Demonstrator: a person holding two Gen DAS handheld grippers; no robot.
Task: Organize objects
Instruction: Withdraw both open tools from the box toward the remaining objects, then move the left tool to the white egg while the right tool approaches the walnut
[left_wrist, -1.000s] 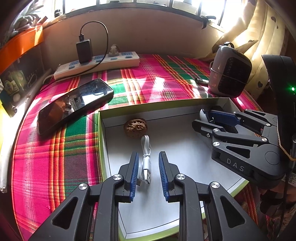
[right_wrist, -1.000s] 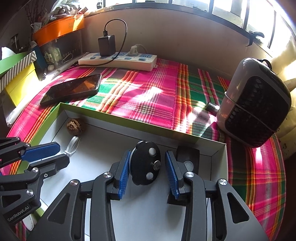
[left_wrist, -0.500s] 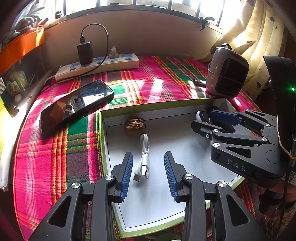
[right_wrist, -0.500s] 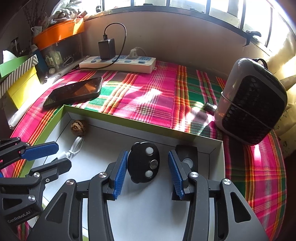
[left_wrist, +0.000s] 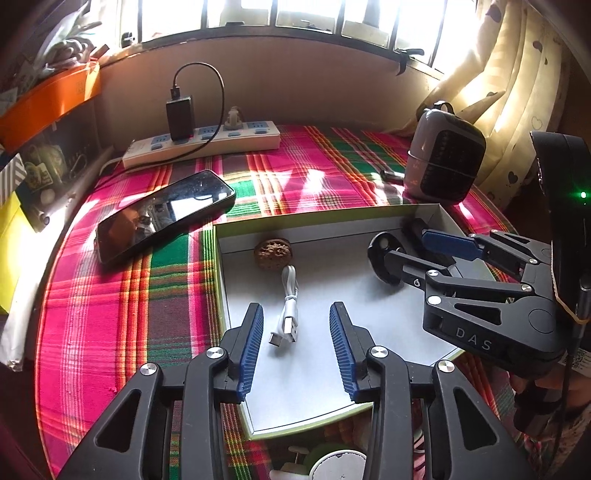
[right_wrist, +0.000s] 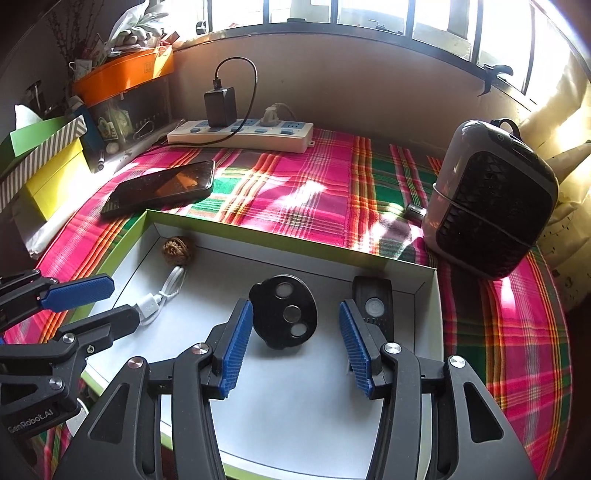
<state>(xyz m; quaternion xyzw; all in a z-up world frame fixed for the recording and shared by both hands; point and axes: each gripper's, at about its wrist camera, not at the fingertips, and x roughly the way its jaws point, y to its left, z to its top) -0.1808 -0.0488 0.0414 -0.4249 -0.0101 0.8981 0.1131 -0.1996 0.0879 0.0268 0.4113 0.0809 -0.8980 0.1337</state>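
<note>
Both jaws are spreading now: the left gripper (left_wrist: 296, 345) opens around the white cable (left_wrist: 288, 312) at the frame's centre, the right gripper (right_wrist: 295, 343) around the black disc (right_wrist: 283, 316), pads clear of both, apparently just releasing them. Both lie flat in the box (left_wrist: 220, 266), so this looks like drop-off. Inside I count 4 things: 1 cable, 1 disc, 1 walnut (left_wrist: 273, 253) and 1 remote (right_wrist: 373, 304); 1 phone (left_wrist: 162, 214) waits upper left on the cloth.
</note>
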